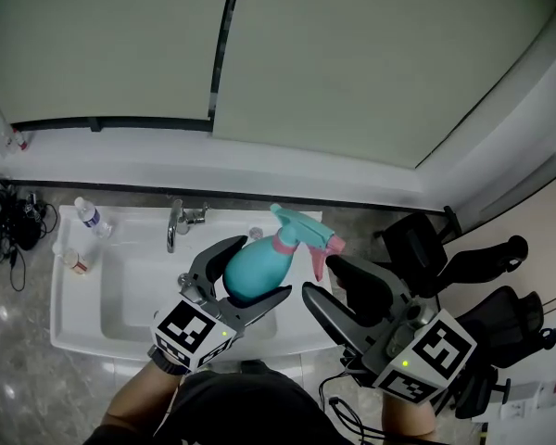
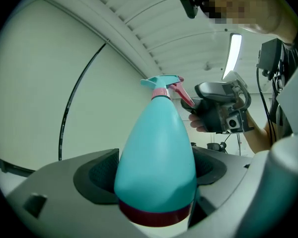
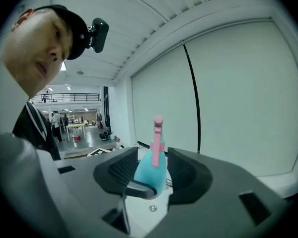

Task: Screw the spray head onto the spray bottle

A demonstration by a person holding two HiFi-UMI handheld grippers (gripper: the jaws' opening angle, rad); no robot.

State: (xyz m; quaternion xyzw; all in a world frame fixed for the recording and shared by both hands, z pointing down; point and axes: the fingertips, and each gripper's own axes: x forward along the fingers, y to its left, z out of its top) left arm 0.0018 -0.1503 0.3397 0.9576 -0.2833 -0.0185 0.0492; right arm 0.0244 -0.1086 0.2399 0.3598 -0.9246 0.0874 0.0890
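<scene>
Only my head view shows the white ceramic sink (image 1: pixel 120 290) underneath. Only the left gripper view shows the dark red band (image 2: pixel 154 215) at the bottle's base. The left gripper (image 1: pixel 257 267) pinches the teal plastic spray bottle (image 1: pixel 250 265) at its belly, above the sink, with the pink-and-teal spray head (image 1: pixel 301 233) seated on its neck. The right gripper (image 1: pixel 322 276) has its jaws spread, just beside the pink trigger.

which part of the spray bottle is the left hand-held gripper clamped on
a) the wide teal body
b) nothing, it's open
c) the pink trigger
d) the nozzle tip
A: the left hand-held gripper has its jaws pressed against both sides of the spray bottle at its wide teal body, well clear of the pink trigger.
</scene>
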